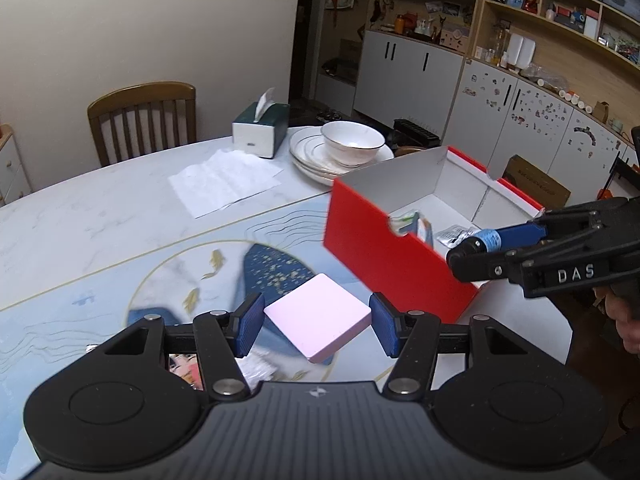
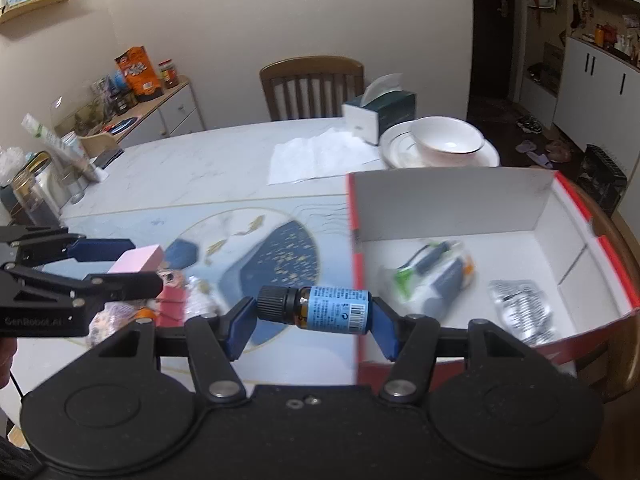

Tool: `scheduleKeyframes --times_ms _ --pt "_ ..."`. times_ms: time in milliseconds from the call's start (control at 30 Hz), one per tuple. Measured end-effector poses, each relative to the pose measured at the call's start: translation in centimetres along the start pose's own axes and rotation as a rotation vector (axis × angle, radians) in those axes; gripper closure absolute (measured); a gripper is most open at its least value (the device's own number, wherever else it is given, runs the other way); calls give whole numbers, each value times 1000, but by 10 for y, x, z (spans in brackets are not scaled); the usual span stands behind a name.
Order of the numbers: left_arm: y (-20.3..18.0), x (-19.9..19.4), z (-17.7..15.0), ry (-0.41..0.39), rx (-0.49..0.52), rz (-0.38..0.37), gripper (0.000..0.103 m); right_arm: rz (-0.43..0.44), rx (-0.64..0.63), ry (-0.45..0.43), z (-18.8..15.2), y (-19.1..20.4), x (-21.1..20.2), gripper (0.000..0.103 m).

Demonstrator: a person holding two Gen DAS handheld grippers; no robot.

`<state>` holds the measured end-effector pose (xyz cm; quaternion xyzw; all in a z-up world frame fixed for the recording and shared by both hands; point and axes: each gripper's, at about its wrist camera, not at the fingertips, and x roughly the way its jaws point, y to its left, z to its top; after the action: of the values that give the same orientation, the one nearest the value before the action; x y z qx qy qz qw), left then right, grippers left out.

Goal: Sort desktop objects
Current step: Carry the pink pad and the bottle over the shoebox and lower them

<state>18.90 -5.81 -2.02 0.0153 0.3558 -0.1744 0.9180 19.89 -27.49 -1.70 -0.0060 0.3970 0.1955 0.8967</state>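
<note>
Box (image 2: 452,196): red card outside, matt white inside; beside it, bottle (image 2: 320,309) of amber glass, ribbed black plastic cap, glossy paper label; beyond box, glazed bowl (image 2: 448,140); wooden chair (image 2: 312,84).

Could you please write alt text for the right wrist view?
The right gripper holds a small blue-labelled bottle sideways beside an open red box containing a few packets. At far left, the left gripper holds a pink block above the table.

Soft indoor light, dim doorway; strong fisheye bending at edges; motion blur on box contents (image 2: 436,276).
</note>
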Motion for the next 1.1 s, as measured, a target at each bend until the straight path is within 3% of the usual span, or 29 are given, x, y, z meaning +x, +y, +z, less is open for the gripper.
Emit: scheduleKeyframes --times_ms 567,1100 --pt "-59 40 24 23 36 -7 46 -43 56 -14 -1 -85 -3 43" --pt "-135 111 57 71 176 -79 46 -110 1 34 1 -155 14 43"
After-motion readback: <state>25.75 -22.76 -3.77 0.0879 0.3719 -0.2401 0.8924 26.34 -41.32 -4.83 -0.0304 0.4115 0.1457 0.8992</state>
